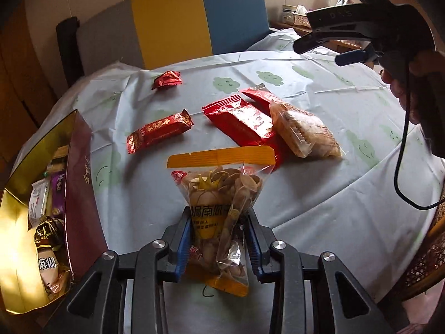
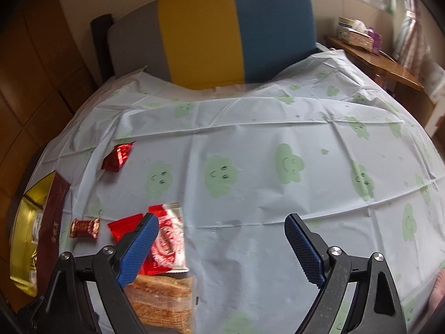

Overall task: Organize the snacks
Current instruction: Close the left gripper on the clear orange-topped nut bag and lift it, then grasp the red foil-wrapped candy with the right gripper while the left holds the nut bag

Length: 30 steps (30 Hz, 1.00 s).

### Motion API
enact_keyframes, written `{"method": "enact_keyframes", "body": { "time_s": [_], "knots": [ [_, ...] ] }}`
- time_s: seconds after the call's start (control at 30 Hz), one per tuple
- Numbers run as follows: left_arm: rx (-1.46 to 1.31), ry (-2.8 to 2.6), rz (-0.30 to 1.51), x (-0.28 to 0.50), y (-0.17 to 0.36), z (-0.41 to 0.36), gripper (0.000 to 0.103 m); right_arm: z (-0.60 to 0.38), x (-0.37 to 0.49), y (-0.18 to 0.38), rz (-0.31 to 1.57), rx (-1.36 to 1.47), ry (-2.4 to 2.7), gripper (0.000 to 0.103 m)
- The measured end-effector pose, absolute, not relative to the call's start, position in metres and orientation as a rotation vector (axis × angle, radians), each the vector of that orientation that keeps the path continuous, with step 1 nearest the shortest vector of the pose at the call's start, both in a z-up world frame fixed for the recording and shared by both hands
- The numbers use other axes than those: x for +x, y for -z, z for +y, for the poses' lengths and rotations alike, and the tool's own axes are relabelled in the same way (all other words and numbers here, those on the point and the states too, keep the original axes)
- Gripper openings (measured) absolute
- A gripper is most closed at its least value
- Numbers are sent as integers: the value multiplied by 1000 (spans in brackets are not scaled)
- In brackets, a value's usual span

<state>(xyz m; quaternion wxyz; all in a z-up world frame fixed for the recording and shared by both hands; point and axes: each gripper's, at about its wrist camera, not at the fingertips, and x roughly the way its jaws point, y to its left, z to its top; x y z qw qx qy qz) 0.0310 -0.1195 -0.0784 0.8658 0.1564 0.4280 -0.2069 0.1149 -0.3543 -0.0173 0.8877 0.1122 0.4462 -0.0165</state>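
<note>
My left gripper [image 1: 219,222] is shut on a clear bag of pumpkin seeds [image 1: 222,192] with an orange top, held just above the table. A maroon box with a gold inside [image 1: 80,183] holding several snacks stands to its left. On the cloth lie a long red bar [image 1: 158,132], a small red packet [image 1: 167,80], two red packets [image 1: 239,119] and a clear-wrapped cake [image 1: 303,130]. My right gripper [image 2: 219,239] is open and empty above the table, with the red packets [image 2: 167,239] and the cake [image 2: 164,297] under its left finger. The right gripper also shows in the left wrist view [image 1: 342,41].
The table [image 2: 250,144] has a pale cloth with green cloud faces. A grey, yellow and blue chair [image 2: 211,30] stands behind it. A wooden shelf [image 2: 375,61] with a tissue box is at the back right. A wicker chair [image 1: 428,256] is at the right.
</note>
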Motion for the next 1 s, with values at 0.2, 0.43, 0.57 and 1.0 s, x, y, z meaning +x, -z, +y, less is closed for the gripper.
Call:
{"method": "enact_keyframes", "body": {
  "time_s": [0.2,0.43,0.57,1.0],
  "knots": [
    [271,463,890,35,75,-112,36,-320,129,17,983,257,-97,88],
    [210,486,869,31,77,-103,36,-266,188,15,1033,226,-199,84],
    [182,500,864,32,77,-100,36,-240,231,26,1076,208,-199,77],
    [144,534,862,35,78,-93,36,-203,321,74,1173,200,-100,55]
  ]
}}
